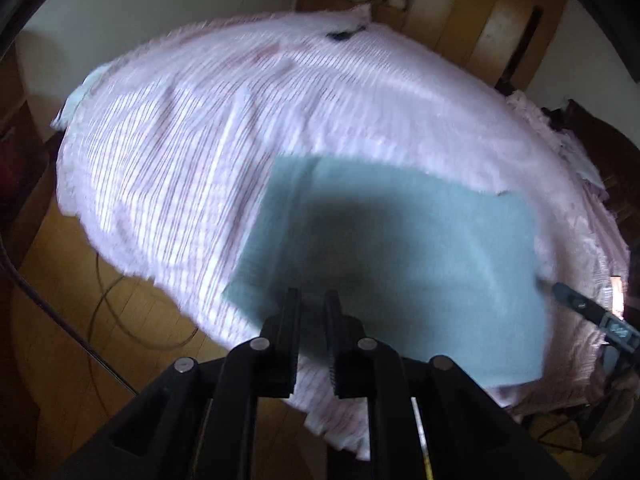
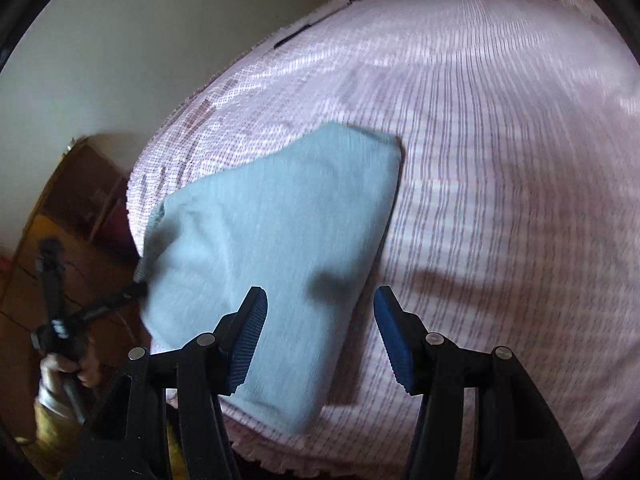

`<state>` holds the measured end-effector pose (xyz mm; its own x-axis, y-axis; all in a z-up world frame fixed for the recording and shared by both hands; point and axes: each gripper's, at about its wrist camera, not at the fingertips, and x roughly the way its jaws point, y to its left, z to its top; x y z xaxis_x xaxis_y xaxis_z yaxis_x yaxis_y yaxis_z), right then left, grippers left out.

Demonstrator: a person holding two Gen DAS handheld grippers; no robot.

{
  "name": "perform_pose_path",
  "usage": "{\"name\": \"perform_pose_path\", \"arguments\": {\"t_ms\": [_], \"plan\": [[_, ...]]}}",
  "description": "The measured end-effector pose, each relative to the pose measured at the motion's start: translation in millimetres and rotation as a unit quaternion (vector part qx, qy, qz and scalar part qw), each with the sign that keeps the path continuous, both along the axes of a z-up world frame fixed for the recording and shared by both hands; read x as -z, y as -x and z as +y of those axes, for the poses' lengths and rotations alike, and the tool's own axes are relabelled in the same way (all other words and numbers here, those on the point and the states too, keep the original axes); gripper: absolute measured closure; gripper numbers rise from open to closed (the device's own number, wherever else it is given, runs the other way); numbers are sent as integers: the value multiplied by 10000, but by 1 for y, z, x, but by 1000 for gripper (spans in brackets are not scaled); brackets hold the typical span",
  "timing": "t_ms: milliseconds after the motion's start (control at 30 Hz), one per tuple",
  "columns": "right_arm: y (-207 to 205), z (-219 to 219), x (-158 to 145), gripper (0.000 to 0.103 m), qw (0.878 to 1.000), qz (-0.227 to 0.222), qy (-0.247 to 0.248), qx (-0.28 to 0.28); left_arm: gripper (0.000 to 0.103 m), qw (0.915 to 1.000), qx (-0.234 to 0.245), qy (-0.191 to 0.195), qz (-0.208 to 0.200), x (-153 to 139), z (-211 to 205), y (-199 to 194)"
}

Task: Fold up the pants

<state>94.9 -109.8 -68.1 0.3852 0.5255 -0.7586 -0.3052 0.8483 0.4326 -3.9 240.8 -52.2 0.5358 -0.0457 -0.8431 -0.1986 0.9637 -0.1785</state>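
The light blue pants (image 1: 400, 256) lie folded into a flat rectangle on the pink striped bedspread (image 1: 192, 152). My left gripper (image 1: 312, 304) hovers over the pants' near edge with its jaws close together, a narrow gap between them, nothing held. In the right wrist view the pants (image 2: 272, 240) lie ahead and to the left. My right gripper (image 2: 320, 300) is open above their near right part, empty. The left gripper (image 2: 136, 290) shows at the pants' left edge in that view. The right gripper's tip (image 1: 560, 292) shows at their right edge.
The bed (image 2: 500, 160) fills most of both views. A wooden floor (image 1: 120, 320) with a cable lies left of the bed. A wooden wardrobe (image 1: 480, 20) stands behind it. A small dark object (image 1: 340, 34) lies at the bed's far edge.
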Motion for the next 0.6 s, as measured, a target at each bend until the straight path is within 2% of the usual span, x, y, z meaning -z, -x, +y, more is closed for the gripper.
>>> {"name": "perform_pose_path", "arguments": {"t_ms": [133,300,400,467,600], "plan": [[6,1,10,53,9997,217,-98,-19,92,9993,-139,136,330,23,4,1],[4,4,31,53,9981,584,-209,-17,92,9995,-46,-266,151,7,-8,5],[-1,5,48,53,9961,810,-347,16,92,9994,78,-341,71,-1,-17,5],[-1,2,52,49,9956,804,-479,42,92,9993,167,-324,83,-1,-23,4],[-1,-4,60,35,9927,855,-848,-29,90,9983,270,-477,187,6,-33,-5]]}}
